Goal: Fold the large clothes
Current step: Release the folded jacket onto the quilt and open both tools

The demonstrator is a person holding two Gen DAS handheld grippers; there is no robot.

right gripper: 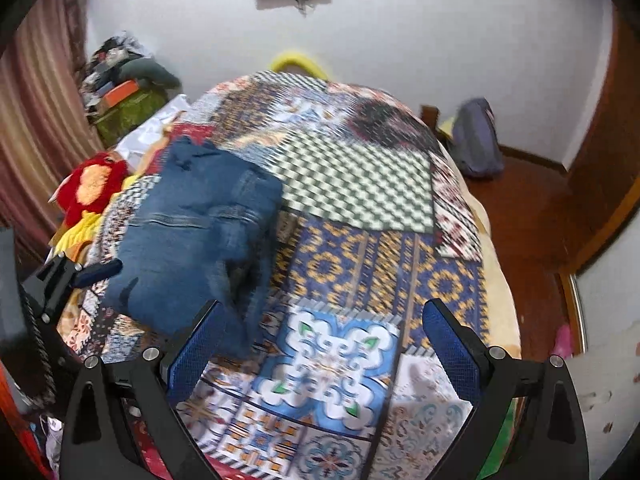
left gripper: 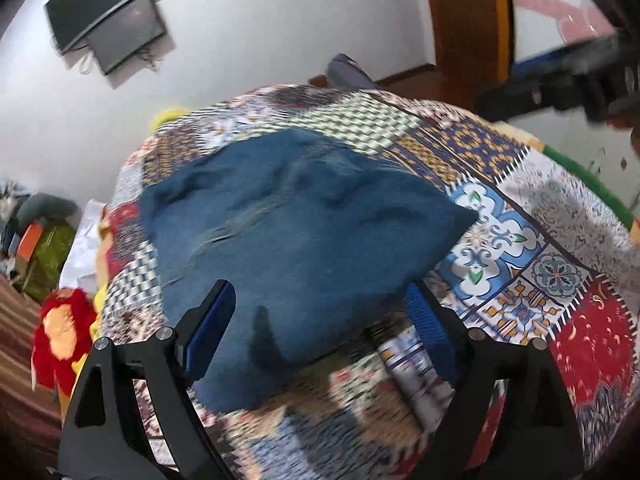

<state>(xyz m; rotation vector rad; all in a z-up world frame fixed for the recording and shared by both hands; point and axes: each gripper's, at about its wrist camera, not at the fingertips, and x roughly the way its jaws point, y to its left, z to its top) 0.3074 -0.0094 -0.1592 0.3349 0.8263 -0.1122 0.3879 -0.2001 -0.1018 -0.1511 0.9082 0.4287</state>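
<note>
A folded pair of blue jeans (left gripper: 288, 216) lies in a thick bundle on the patchwork bedspread (left gripper: 500, 240). My left gripper (left gripper: 320, 308) stands open over the near edge of the bundle; its blue pads sit wide to either side and do not press the denim. From the right wrist view the jeans (right gripper: 192, 232) are at the left, and the left gripper (right gripper: 86, 274) shows at their left edge. My right gripper (right gripper: 324, 328) is open above bare bedspread (right gripper: 360, 260), its left finger close to the jeans' corner. The right gripper (left gripper: 560, 84) appears blurred at top right.
A red and yellow plush toy (right gripper: 90, 184) lies at the bed's left edge. A grey backpack (right gripper: 476, 140) sits on the wooden floor beyond the far right corner. A clutter pile (right gripper: 120, 92) and striped curtain (right gripper: 36, 120) stand left; a screen (left gripper: 108, 20) hangs on the wall.
</note>
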